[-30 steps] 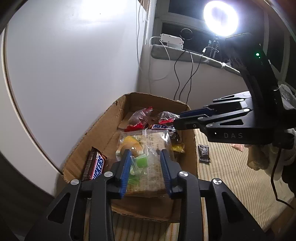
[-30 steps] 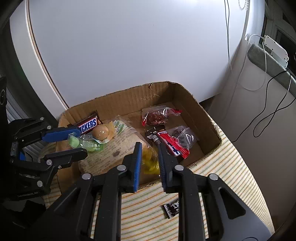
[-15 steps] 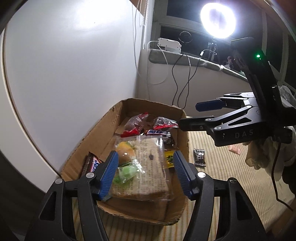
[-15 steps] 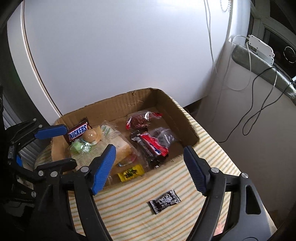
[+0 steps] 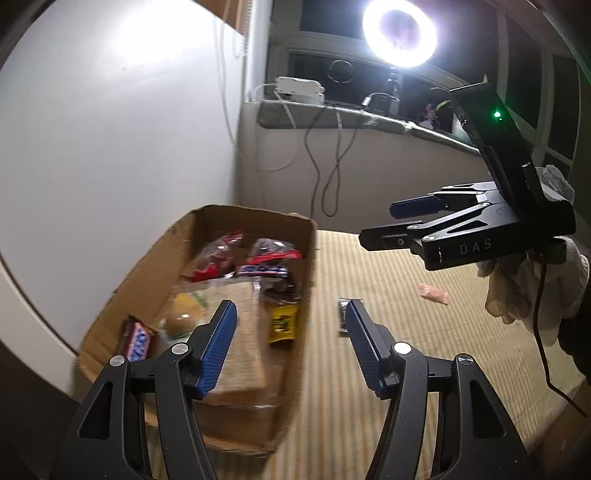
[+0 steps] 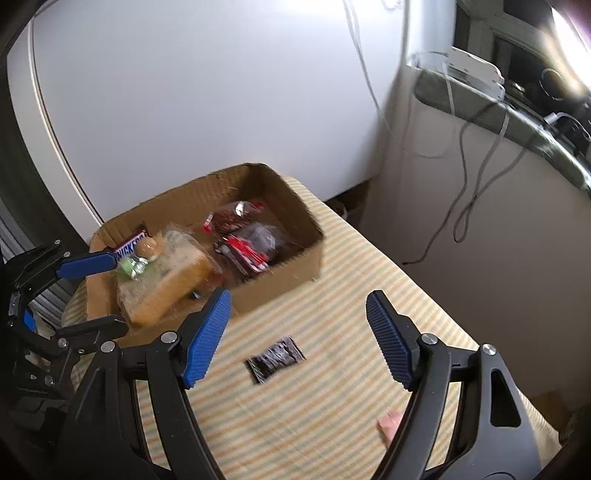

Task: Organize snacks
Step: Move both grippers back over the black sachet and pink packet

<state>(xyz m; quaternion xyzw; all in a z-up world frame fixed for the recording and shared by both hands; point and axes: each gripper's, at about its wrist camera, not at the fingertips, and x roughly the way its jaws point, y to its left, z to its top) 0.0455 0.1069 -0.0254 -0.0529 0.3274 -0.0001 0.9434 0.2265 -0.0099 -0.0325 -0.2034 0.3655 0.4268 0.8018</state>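
A cardboard box [image 5: 306, 258] [image 6: 280, 273] on the striped cloth holds several snacks: a Snickers bar [image 5: 136, 341] [image 6: 129, 245], a big bread pack [image 5: 240, 332] [image 6: 173, 280], red-and-clear bags [image 6: 240, 221], a yellow packet [image 5: 283, 323]. A small black packet [image 6: 276, 359] [image 5: 343, 314] lies on the cloth outside the box. A pink wrapper [image 5: 433, 293] [image 6: 388, 424] lies further out. My left gripper [image 5: 291, 347] is open and empty over the box's near right corner. My right gripper [image 6: 299, 339] is open and empty above the black packet; it also shows in the left wrist view [image 5: 384, 225].
A white curved panel [image 6: 184, 110] stands behind the box. A sill [image 5: 332, 114] with hanging cables [image 6: 476, 177] and a bright ring light [image 5: 399, 31] is at the back. The cloth's edge drops off at the right [image 6: 517, 387].
Both grippers opened, let go of snacks in the box, and pulled back. Both views have swung right toward the cloth and the black packet.
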